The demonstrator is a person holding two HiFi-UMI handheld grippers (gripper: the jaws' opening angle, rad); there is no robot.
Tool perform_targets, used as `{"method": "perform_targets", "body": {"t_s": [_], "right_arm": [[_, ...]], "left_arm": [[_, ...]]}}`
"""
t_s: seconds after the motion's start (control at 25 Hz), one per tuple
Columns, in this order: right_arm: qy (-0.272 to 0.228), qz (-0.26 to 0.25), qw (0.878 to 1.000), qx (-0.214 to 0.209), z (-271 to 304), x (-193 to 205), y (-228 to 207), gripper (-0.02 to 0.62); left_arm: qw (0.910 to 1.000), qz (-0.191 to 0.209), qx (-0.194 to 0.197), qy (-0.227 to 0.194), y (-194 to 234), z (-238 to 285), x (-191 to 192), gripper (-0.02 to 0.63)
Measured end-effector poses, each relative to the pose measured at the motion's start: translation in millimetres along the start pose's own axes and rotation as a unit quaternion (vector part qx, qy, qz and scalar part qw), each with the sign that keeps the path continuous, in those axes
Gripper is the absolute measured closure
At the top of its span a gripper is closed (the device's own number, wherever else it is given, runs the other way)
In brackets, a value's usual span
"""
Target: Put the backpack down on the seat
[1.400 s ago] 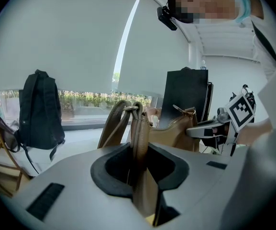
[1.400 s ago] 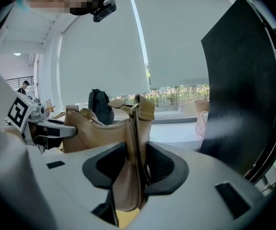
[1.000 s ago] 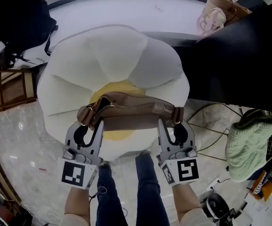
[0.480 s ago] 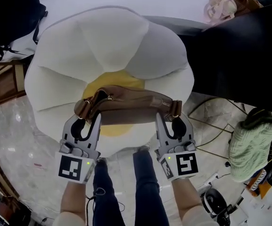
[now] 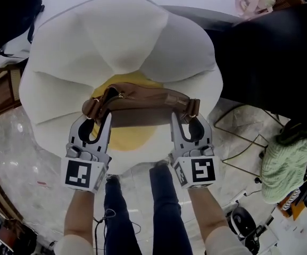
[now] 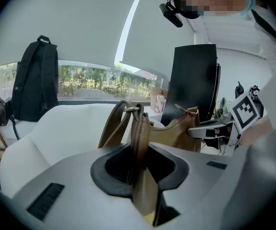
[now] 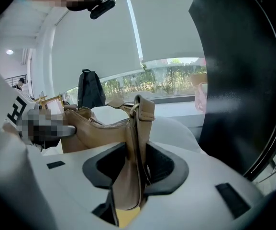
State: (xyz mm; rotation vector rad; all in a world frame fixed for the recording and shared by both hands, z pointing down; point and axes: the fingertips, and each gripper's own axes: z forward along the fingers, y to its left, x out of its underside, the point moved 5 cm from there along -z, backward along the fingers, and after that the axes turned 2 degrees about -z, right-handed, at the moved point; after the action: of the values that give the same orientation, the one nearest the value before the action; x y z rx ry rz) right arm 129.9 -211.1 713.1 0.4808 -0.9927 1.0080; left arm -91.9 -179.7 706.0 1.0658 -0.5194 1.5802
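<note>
A tan leather bag (image 5: 142, 108) hangs level between my two grippers, just over the yellow centre (image 5: 122, 138) of the white petal-shaped seat (image 5: 121, 31). My left gripper (image 5: 96, 122) is shut on the bag's left end, where the strap (image 6: 138, 128) runs between the jaws. My right gripper (image 5: 188, 122) is shut on the right end by the strap ring (image 7: 137, 110). The left gripper view shows the bag body (image 6: 178, 131) stretching towards the other gripper. I cannot tell whether the bag's underside touches the cushion.
A black backpack (image 5: 4, 15) rests at the far left behind the seat. A dark panel (image 5: 270, 52) rises on the right, with a wire frame (image 5: 238, 137) and a green knitted item (image 5: 291, 163) below it. The person's legs (image 5: 142, 211) stand at the seat's near edge.
Both grippers have carried the bag a little forward over the seat's centre. Neither grip has changed.
</note>
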Motion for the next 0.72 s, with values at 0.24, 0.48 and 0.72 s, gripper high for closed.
{"method": "perform_targets", "body": {"t_s": [0.24,0.48,0.72], "right_arm": [[0.012,0.002,1.0,-0.003,24.5,17.4,-3.2,0.442],[0.024,0.003,1.0,0.001,41.5,31.2,-5.0,0.442],[0.039,-0.006,0.999,-0.006,58.8,48.4,-3.1,0.442]], "left_arm": [[0.9998,0.002,-0.012,0.014,12.1,22.0,12.4,0.508],[0.9997,0.004,-0.01,0.023,22.4,35.7,27.0,0.508],[0.9993,-0.002,-0.018,0.033,32.1,47.0,46.3,0.508]]}}
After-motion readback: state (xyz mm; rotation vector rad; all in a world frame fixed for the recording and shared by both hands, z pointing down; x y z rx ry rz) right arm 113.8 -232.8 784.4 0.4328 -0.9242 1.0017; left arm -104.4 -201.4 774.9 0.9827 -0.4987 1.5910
